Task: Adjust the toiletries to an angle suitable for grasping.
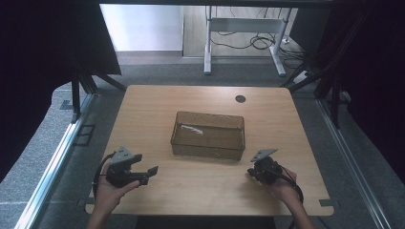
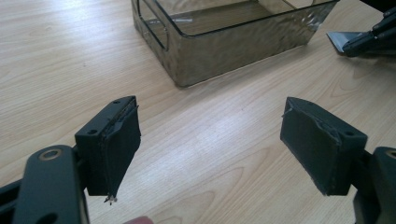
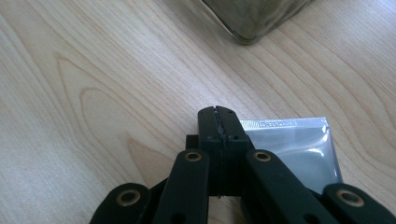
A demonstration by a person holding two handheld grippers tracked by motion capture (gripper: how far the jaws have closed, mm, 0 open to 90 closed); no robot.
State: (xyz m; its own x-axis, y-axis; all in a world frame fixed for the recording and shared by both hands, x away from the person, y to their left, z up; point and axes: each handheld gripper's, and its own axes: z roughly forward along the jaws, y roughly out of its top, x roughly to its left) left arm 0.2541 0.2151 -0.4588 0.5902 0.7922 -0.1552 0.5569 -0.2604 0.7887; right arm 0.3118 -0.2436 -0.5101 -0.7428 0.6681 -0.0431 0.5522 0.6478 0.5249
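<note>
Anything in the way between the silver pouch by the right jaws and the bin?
Nothing visible: bare table lies between the pouch and the bin. Only the bin's own wall would need clearing. The right gripper has its jaws shut next to the pouch.

Closed tool (image 3: 218, 122), silver pouch (image 3: 292, 151) just beside, wooden table (image 3: 93, 93)

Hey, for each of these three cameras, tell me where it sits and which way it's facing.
High view: sits above the person's side, looking forward and down on the table; both forearms enter from the bottom, left claw, right claw.
Left gripper view: rides the left claw, looking along its open jaws to the clear bin.
Right gripper view: rides the right claw, looking down over shut jaws at a silver pouch.
Shared: the bin and wooden table show in the high view and the left gripper view.
</note>
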